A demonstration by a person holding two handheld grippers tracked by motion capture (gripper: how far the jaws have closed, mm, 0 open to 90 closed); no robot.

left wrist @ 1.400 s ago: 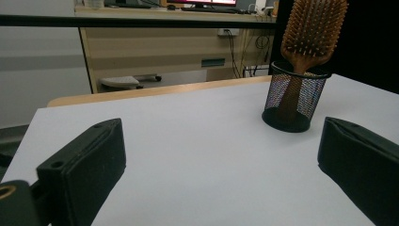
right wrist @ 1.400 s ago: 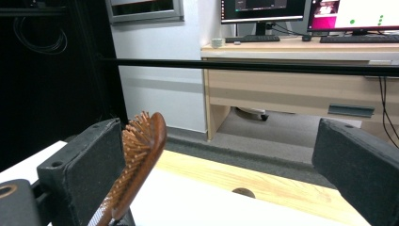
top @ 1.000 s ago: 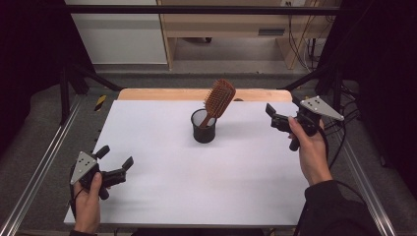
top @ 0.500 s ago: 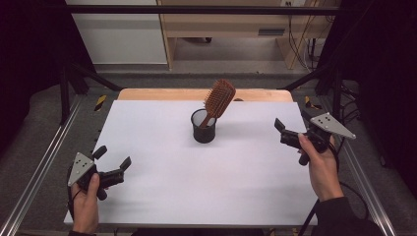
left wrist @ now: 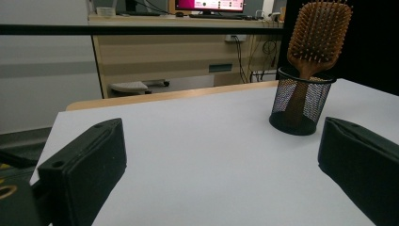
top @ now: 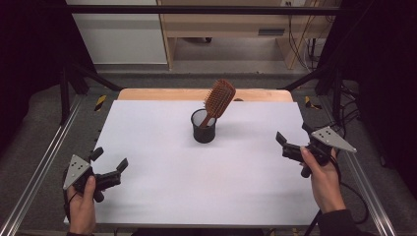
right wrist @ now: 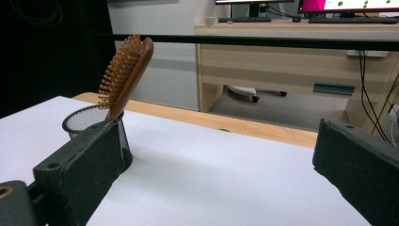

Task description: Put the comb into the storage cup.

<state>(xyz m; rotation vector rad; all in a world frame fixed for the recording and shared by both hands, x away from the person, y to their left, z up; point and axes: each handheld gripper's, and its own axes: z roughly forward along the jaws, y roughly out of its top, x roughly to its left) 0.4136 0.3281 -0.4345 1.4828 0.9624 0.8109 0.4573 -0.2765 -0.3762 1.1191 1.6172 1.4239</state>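
A wooden paddle hairbrush (top: 220, 98) stands handle-down and tilted in a black mesh cup (top: 203, 127) near the far middle of the white table (top: 196, 182). My left gripper (top: 110, 157) is open and empty at the near left of the table, held in a hand. My right gripper (top: 292, 132) is open and empty near the right edge, well apart from the cup. In the left gripper view the brush (left wrist: 320, 30) and cup (left wrist: 301, 106) sit far ahead on the right. In the right gripper view the brush (right wrist: 127, 70) rises behind the left jaw, which hides part of the cup (right wrist: 89, 120).
A wooden board (top: 162, 94) lines the table's far edge. Metal rails (top: 39, 172) run along both sides of the table. A desk (top: 231, 24) with cables stands on the floor beyond.
My right gripper has moved down and nearer to the person, farther from the cup, and stays open. The left gripper has barely moved.
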